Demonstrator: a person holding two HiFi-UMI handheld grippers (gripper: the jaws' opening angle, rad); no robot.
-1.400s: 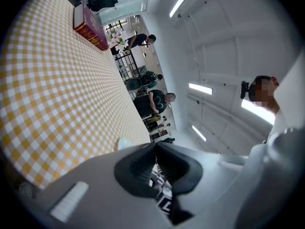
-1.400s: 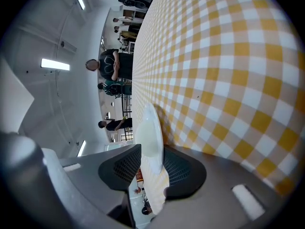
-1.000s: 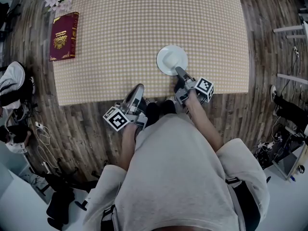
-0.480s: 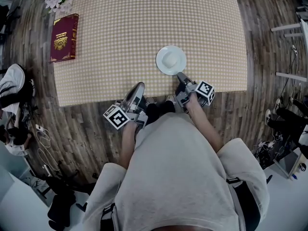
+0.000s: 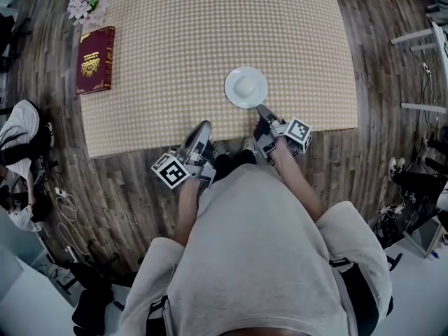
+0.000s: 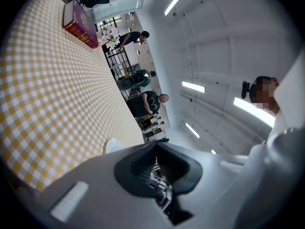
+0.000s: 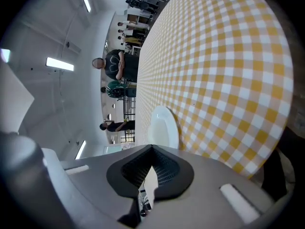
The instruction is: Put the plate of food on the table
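Jaws on both grippers look clenched and empty in the head view, where the left gripper [image 5: 202,127] hangs over the near edge of the tabletop [image 5: 175,47] and the right gripper [image 5: 261,108] points at the white plate [image 5: 246,87], its tip just short of the rim. The plate lies flat on the checked cloth near that edge, well apart from the red book [image 5: 94,60] and flowers [image 5: 87,2] at the far left corner. In the left gripper view the 2 jaws meet at their tips with nothing between them, and in the right gripper view the 2 jaws are closing together to touch at the tips, empty, with the plate on the tabletop just ahead and not touched.
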